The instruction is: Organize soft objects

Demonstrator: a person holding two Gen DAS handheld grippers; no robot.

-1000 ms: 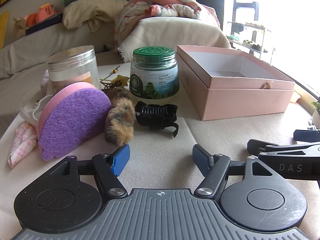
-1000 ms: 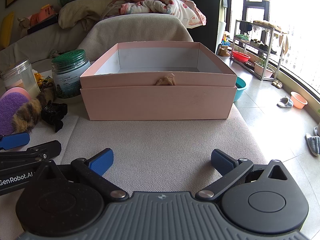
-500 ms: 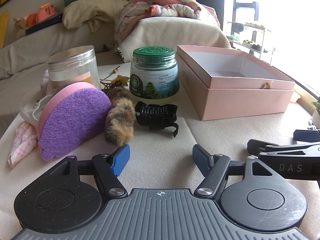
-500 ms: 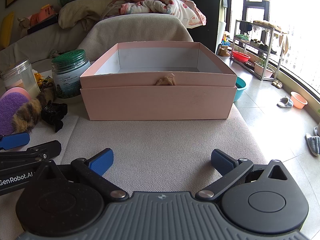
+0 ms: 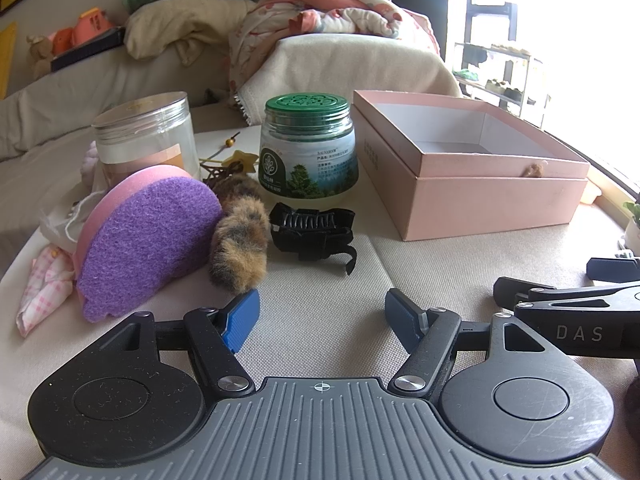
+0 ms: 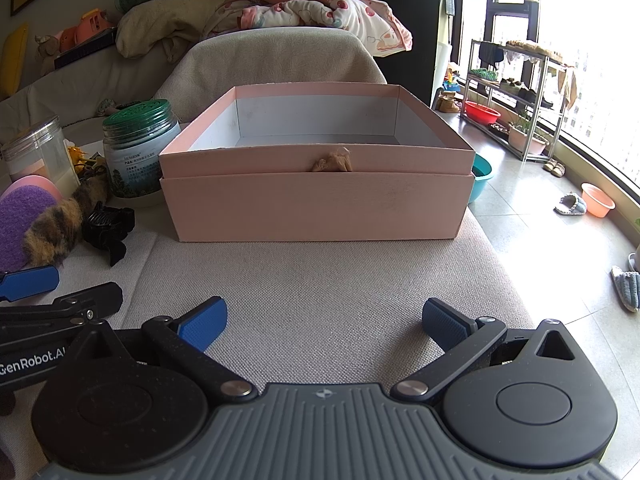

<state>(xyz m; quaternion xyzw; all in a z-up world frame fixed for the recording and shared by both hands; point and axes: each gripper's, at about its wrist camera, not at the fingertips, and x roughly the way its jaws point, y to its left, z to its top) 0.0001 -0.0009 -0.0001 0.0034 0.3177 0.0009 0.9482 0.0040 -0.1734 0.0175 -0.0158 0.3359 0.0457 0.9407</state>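
Note:
A purple and pink sponge (image 5: 150, 240) leans at the left of the cloth-covered table. A brown furry scrunchie (image 5: 242, 246) lies beside it, and a pink checked cloth (image 5: 42, 284) lies further left. An open pink box (image 5: 472, 168) stands at the right; it fills the middle of the right wrist view (image 6: 316, 168). My left gripper (image 5: 322, 314) is open and empty, just in front of the scrunchie. My right gripper (image 6: 322, 322) is open and empty, in front of the box. The sponge (image 6: 22, 216) and scrunchie (image 6: 60, 220) also show in the right wrist view.
A black hair claw (image 5: 314, 232) lies by the scrunchie. A green-lidded jar (image 5: 308, 148) and a clear plastic jar (image 5: 146, 136) stand behind. A sofa with pillows and a blanket (image 5: 320, 16) is at the back. The table edge drops to the floor at the right (image 6: 560, 240).

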